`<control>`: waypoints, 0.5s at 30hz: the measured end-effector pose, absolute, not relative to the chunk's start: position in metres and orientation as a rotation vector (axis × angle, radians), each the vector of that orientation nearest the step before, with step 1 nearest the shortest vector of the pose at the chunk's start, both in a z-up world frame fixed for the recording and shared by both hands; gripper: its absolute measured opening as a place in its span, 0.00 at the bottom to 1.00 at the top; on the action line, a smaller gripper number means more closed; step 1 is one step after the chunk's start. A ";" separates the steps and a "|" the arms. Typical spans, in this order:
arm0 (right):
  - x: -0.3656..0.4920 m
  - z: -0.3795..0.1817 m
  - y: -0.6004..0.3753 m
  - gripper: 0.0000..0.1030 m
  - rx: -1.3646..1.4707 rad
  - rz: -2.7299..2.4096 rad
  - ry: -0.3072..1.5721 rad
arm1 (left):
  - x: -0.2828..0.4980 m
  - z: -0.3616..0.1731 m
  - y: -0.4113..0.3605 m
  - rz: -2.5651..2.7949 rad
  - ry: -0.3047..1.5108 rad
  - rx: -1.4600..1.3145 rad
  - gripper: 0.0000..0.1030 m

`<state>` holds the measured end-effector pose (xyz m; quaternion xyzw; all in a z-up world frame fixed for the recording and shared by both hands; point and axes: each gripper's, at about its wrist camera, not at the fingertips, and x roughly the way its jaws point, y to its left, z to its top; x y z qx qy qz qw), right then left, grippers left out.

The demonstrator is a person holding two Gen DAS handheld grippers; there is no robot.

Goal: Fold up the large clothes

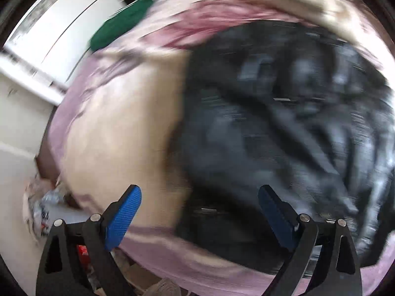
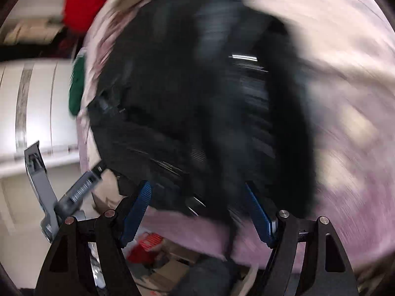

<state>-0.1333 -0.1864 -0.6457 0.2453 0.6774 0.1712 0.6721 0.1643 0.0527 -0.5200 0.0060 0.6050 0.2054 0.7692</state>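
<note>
A large black garment lies crumpled on a pink and cream bedspread; both views are smeared by motion. My left gripper is open wide above the garment's left edge, its blue pads apart with nothing pressed between them. In the right wrist view the same black garment fills the middle. My right gripper stands open over its near edge. A dark strip of cloth hangs down between the fingers, and neither blue pad visibly presses on it.
A green cloth and a red one lie at the far side of the bedspread. White furniture stands to the left. Boxes and red clutter sit on the floor below. A blurred grey plastic part shows at the left.
</note>
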 end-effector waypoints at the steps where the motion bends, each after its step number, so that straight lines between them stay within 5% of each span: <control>1: -0.124 -0.653 -0.163 0.76 0.491 0.432 1.531 | 0.161 -0.521 0.065 0.470 1.307 0.002 0.94; 8: -0.107 -0.712 -0.050 0.77 -0.152 0.553 1.629 | 0.143 -0.531 0.119 0.571 1.303 -0.060 0.94; 10: -0.134 -0.704 -0.049 0.41 -0.193 0.565 1.596 | 0.139 -0.535 0.125 0.584 1.304 -0.066 0.94; 11: -0.138 -0.703 -0.040 0.13 -0.176 0.546 1.594 | 0.140 -0.535 0.128 0.588 1.307 -0.068 0.94; 15: -0.178 -0.672 -0.085 0.08 0.066 0.452 1.560 | 0.143 -0.531 0.136 0.567 1.315 -0.089 0.94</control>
